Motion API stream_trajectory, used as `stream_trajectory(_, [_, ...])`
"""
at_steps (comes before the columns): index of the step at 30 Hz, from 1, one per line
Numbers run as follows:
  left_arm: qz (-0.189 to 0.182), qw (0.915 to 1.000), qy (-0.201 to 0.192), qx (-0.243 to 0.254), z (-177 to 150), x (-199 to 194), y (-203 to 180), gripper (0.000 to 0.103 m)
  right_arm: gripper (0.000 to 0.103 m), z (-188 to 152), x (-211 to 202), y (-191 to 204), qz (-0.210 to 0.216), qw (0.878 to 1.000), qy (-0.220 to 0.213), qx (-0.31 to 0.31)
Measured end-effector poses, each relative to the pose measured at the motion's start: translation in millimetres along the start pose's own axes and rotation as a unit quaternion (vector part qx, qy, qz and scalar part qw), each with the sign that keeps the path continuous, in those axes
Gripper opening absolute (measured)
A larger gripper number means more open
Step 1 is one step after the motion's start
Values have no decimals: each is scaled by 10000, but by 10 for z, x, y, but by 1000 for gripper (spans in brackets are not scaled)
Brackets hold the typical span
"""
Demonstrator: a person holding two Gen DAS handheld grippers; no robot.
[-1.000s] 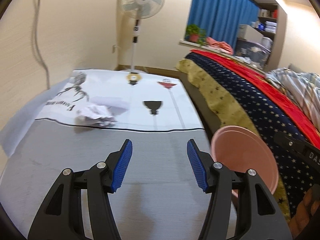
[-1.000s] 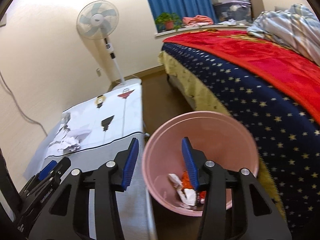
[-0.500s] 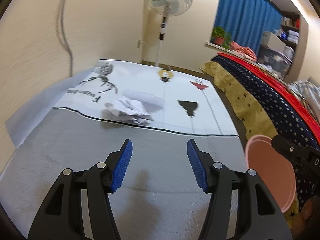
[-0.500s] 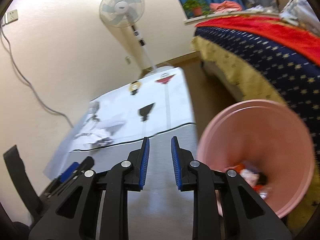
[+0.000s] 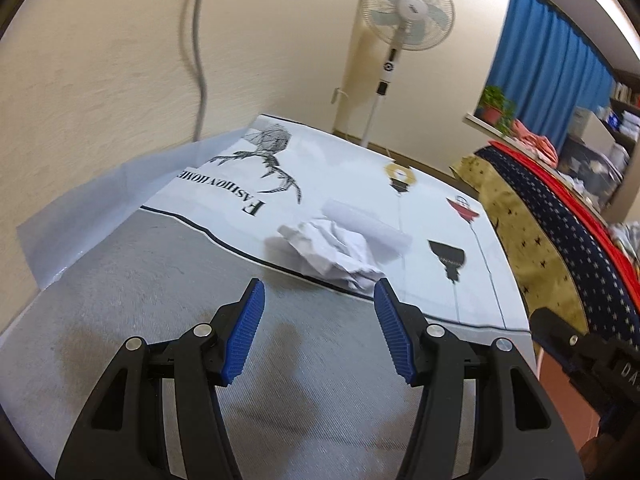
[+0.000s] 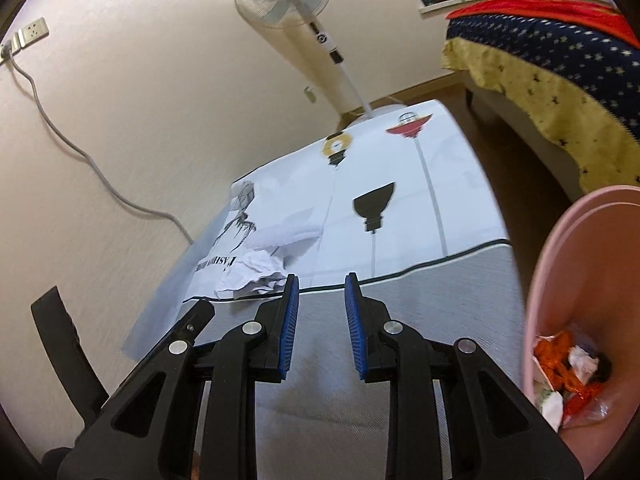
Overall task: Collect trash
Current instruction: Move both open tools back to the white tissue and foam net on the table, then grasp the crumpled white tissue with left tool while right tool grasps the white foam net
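Note:
A crumpled white paper ball [image 5: 334, 254] lies on the printed table cover, just beyond my left gripper [image 5: 318, 300], which is open and empty above the grey part of the cover. The paper also shows in the right wrist view [image 6: 252, 272], left of my right gripper [image 6: 321, 294]. The right gripper is empty, its jaws a narrow gap apart, over the grey cover. A pink trash bin [image 6: 560, 280] stands at the right of the table and holds orange and white wrappers [image 6: 568, 372].
A rolled white sheet [image 5: 368, 220] lies behind the paper ball. A standing fan [image 5: 404, 12] is beyond the table's far end. A bed with a starred blue and red cover [image 5: 560, 220] runs along the right. A grey cable [image 6: 80, 152] hangs down the left wall.
My left gripper has swung left and moved closer to the paper ball. My right gripper has narrowed its jaws and turned from the bin toward the table.

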State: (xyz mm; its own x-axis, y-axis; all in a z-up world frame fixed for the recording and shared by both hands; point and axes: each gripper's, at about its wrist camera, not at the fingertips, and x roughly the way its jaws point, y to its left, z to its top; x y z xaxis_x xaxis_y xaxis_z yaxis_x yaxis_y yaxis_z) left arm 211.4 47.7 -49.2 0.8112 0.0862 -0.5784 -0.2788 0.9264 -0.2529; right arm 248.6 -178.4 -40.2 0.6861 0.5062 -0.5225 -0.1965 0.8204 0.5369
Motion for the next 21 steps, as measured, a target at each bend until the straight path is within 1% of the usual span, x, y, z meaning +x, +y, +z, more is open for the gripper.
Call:
stream_trajectory(6, [-107, 9994, -10, -321, 104, 171, 83, 56, 26, 68, 296, -73, 159, 9995, 171, 219])
stream_trajectory(10, [-182, 9987, 140, -446, 128, 335, 99, 56, 28, 153, 496, -107, 298, 9984, 247, 403])
stream_trajectory(12, [-175, 9983, 227, -514, 127, 407, 119, 54, 29, 193, 588, -114, 376, 9977, 292, 478])
stream_trajectory(14, [-218, 9974, 328, -602, 121, 464, 153, 33, 32, 235, 706, -116, 483, 9965, 356, 576])
stream_trajectory(17, [-216, 9968, 424, -649, 112, 510, 173, 15, 41, 269, 859, -111, 646, 9942, 490, 711])
stream_trajectory(18, [-189, 9968, 448, -638, 108, 516, 172, 10, 43, 277, 907, -108, 685, 9934, 535, 749])
stream_trajectory(19, [-133, 9969, 479, -612, 105, 525, 172, 7, 46, 276, 967, -106, 727, 9923, 593, 803])
stream_trajectory(20, [-87, 9969, 486, -604, 93, 525, 178, 7, 49, 275, 1021, -108, 755, 9914, 637, 859])
stream_trajectory(21, [-25, 9970, 487, -606, 82, 521, 183, 6, 50, 274, 1078, -112, 783, 9902, 683, 930])
